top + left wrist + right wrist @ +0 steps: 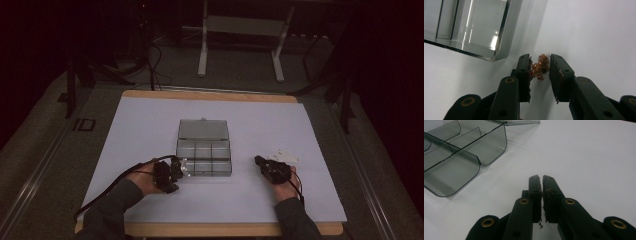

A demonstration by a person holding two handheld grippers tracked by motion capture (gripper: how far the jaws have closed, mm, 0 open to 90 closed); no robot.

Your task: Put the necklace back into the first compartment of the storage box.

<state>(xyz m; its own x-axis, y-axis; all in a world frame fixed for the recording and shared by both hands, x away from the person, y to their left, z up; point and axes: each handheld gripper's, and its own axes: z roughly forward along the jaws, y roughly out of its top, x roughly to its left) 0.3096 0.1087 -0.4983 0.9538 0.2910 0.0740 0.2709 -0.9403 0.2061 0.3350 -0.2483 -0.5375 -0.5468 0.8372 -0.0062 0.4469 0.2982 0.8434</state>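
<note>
A white sheet covers the table, and a clear box sits near its middle, its lid folded back flat on the far side. The box is split into small compartments, three across and two deep.

The left gripper lies just beside the box's near left corner, held by the left hand, with its cable running back along the sleeve. In the left gripper view, its jaws stand partly apart above the sheet, and between them is a small clump of copper-coloured rings. The clump touches the left jaw's inner face; a thin gap shows between it and the right jaw, so the pads do not press it from both sides. Whether the clump rests on the sheet or hangs from the left pad cannot be told. The box corner is just to the left and beyond the jaws, near but not touching them.

The right gripper rests on the sheet to the right of the box, well apart from it, held by the right hand. In the right gripper view, its jaws are closed almost together, only a thin slit between them, with nothing held. The box's rounded compartments lie to the far left there. A small pale item lies on the sheet just beyond the right gripper; it is too dim to name.
</note>
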